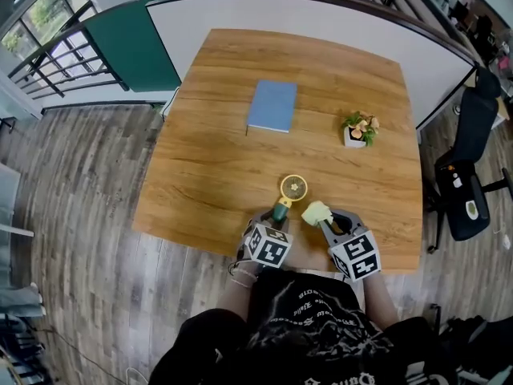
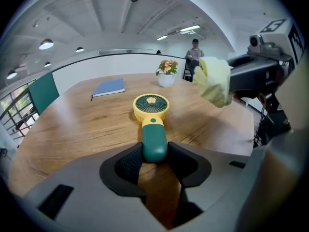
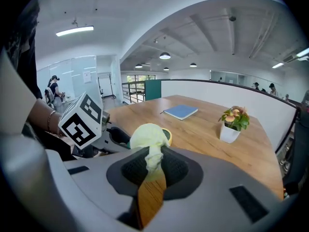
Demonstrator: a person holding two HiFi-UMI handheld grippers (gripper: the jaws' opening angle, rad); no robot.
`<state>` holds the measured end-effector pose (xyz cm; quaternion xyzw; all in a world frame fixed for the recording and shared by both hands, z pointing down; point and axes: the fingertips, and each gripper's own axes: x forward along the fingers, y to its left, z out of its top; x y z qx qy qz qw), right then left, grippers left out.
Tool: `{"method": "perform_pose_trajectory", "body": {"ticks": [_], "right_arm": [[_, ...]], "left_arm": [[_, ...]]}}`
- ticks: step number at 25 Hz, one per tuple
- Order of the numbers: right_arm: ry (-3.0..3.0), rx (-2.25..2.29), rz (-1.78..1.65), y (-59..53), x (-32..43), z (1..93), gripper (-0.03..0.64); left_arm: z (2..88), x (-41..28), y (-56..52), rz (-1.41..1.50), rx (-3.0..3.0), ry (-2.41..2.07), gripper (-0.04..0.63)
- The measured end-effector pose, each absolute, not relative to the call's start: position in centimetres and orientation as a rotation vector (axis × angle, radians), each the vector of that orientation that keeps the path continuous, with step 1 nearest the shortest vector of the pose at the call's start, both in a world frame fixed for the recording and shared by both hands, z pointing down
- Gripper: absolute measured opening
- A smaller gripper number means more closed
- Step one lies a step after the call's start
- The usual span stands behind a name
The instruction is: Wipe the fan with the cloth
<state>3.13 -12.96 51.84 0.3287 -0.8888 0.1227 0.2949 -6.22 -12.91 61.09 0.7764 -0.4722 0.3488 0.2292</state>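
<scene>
A small hand fan (image 1: 293, 188) with a round yellow head and a green handle lies on the wooden table (image 1: 216, 159) near its front edge. In the left gripper view the handle (image 2: 154, 141) sits between the two dark pads, which press on its sides, so my left gripper (image 1: 276, 217) is shut on it. Just to the right, my right gripper (image 1: 323, 223) is shut on a bunched pale yellow cloth (image 1: 316, 212). The cloth (image 3: 147, 138) bulges out above the pads and hangs in the air right of the fan's head, apart from it.
A blue notebook (image 1: 272, 106) lies at the table's far middle. A small potted plant (image 1: 360, 129) in a white pot stands at the right. A black office chair (image 1: 469, 175) stands beyond the table's right edge. A white curved partition runs behind the table.
</scene>
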Motion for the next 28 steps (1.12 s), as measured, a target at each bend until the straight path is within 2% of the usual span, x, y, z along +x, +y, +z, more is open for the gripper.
{"method": "perform_pose_trajectory", "body": {"ticks": [14,20,28], "right_arm": [[-2.226,0.252,0.378,-13.0,-8.1,56.8,0.066],[-2.194,0.233,0.435,-13.6,-9.6,58.1,0.063],[-2.241,0.393,0.291,-15.3,-10.9,58.1,0.069]], "left_arm": [[61.2,-7.3,-13.1,1.039,2.290,-1.100,0.186],[61.2,-7.6,-13.1,1.044,2.321,-1.054,0.186],[61.2,-8.1,-13.4,1.027,2.305,-1.097,0.184]]}}
